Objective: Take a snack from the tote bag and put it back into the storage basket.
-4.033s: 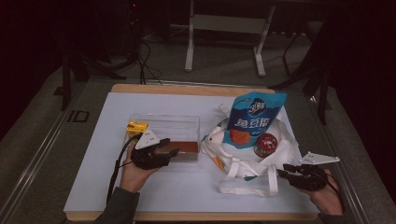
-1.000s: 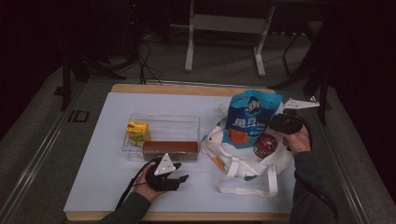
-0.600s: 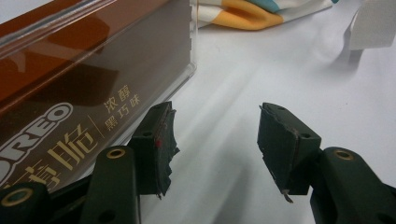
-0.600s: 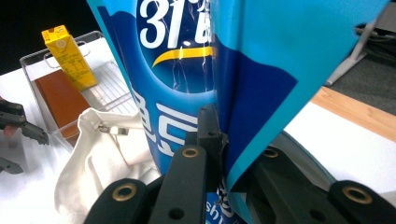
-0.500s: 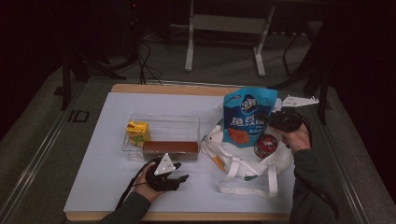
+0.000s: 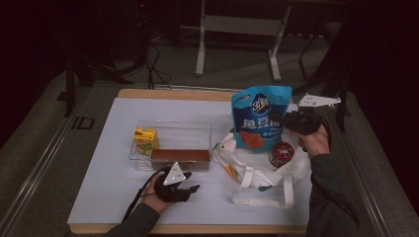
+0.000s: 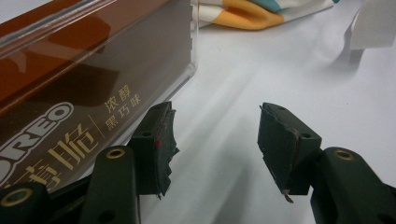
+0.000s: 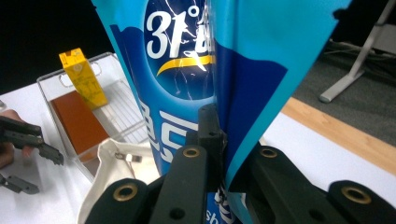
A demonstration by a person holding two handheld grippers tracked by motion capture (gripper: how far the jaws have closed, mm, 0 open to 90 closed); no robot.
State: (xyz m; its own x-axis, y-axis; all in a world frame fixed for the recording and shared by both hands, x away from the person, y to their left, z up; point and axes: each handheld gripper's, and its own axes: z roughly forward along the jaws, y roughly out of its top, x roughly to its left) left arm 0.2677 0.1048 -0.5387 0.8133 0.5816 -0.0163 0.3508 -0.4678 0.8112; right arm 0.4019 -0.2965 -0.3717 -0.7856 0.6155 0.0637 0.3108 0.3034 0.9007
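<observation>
A blue snack bag stands upright in the mouth of a white tote bag. My right gripper is shut on the bag's right edge, and in the right gripper view the jaws pinch the blue film. My left gripper rests on the table near the front, open with nothing between its jaws. It lies just in front of a brown Oreo box.
The Oreo box and a yellow juice carton sit in a clear plastic tray. A red-lidded can lies on the tote beside the bag. The tote's handles spread toward the table's front edge.
The right gripper has come from the table's front right to the bag's right edge and risen slightly with it. The left gripper has drawn back from the tray and now keeps still.
</observation>
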